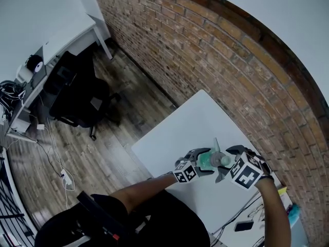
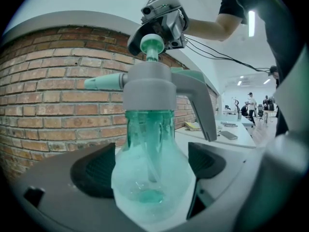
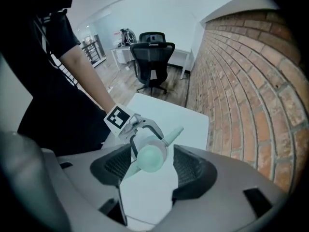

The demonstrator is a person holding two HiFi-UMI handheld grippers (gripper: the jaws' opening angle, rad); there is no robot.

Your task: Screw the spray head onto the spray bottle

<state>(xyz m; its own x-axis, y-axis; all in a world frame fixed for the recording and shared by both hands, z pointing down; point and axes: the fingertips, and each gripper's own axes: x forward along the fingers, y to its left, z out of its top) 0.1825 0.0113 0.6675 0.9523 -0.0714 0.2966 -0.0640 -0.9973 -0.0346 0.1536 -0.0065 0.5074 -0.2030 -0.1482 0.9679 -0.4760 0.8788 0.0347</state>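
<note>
A translucent green spray bottle stands upright between the pads of my left gripper, which is shut on its bulb. The grey spray head, with a teal nozzle and a teal top knob, sits on the bottle's neck. In the head view the bottle hangs above the white table between both hands. My right gripper points steeply down over the spray head; its jaws stand apart on either side of the knob and do not touch it. From the left gripper view the right gripper hovers just above the knob.
The white table runs along a brick wall. A phone and cables lie at its near right end. A black office chair and a white desk stand on the wooden floor to the left.
</note>
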